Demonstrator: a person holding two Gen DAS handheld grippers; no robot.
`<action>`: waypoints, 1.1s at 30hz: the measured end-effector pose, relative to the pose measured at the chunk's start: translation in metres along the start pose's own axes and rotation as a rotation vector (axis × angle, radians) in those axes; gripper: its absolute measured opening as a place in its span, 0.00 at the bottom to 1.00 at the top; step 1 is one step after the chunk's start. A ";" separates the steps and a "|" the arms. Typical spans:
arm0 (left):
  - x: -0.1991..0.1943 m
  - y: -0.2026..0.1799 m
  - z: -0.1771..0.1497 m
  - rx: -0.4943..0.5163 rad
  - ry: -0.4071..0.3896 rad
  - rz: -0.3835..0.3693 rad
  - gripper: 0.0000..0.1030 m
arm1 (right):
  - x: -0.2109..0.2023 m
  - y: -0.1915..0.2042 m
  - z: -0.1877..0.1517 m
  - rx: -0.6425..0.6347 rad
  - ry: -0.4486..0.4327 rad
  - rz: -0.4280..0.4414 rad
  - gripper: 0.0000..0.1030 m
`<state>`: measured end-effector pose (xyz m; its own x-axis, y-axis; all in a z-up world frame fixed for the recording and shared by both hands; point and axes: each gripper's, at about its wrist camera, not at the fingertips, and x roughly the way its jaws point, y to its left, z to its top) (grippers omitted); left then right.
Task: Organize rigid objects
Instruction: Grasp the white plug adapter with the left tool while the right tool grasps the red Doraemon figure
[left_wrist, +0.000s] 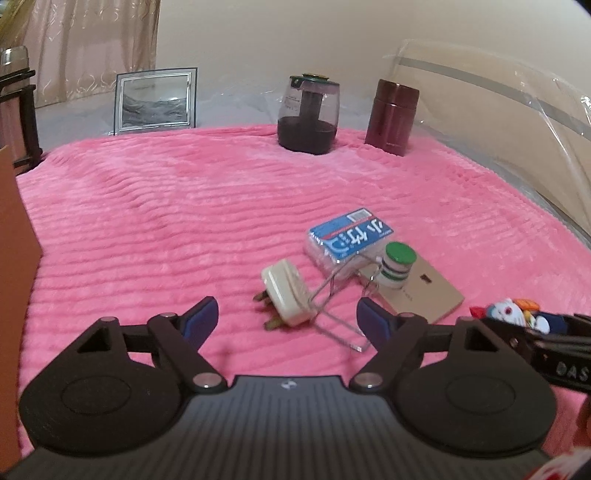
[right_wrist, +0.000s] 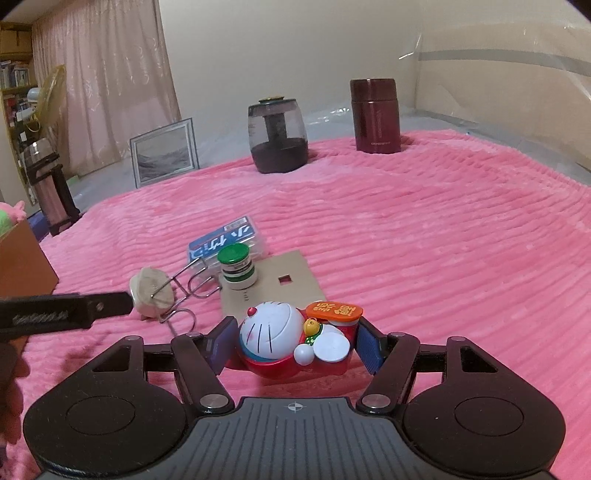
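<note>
My right gripper (right_wrist: 295, 345) is shut on a Doraemon toy (right_wrist: 291, 341) with a red base, held just above the pink blanket (right_wrist: 443, 258); the toy also shows in the left wrist view (left_wrist: 517, 314). My left gripper (left_wrist: 286, 317) is open and empty, just short of a cream plug adapter (left_wrist: 288, 295) and a wire rack (left_wrist: 332, 291). Beyond them lie a blue-labelled clear box (left_wrist: 349, 236), a green-capped small bottle (left_wrist: 397, 264) and a tan card (left_wrist: 432, 291). These also show in the right wrist view: adapter (right_wrist: 151, 291), box (right_wrist: 227, 245), bottle (right_wrist: 236, 264), card (right_wrist: 273, 288).
At the blanket's far edge stand a glass jar with a dark lid (left_wrist: 308, 114), a maroon flask (left_wrist: 391, 116) and a picture frame (left_wrist: 155, 99). A brown cardboard box (left_wrist: 16, 258) is at the left edge. Clear plastic sheeting (left_wrist: 517, 110) rises at the right.
</note>
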<state>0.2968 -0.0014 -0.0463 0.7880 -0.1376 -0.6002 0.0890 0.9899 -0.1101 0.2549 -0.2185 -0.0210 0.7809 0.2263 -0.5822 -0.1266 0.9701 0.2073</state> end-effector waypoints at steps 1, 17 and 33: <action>0.003 0.000 0.002 0.000 -0.002 0.000 0.73 | 0.000 -0.001 0.000 0.000 0.001 0.000 0.62; 0.040 -0.006 -0.006 0.420 0.088 0.033 0.60 | 0.009 -0.006 -0.005 -0.010 0.015 0.020 0.62; 0.059 -0.028 -0.011 0.678 0.034 -0.006 0.49 | 0.017 -0.007 -0.008 -0.014 0.031 0.019 0.62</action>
<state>0.3339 -0.0379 -0.0870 0.7677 -0.1332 -0.6269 0.4646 0.7894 0.4012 0.2638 -0.2208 -0.0389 0.7592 0.2466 -0.6023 -0.1495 0.9668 0.2074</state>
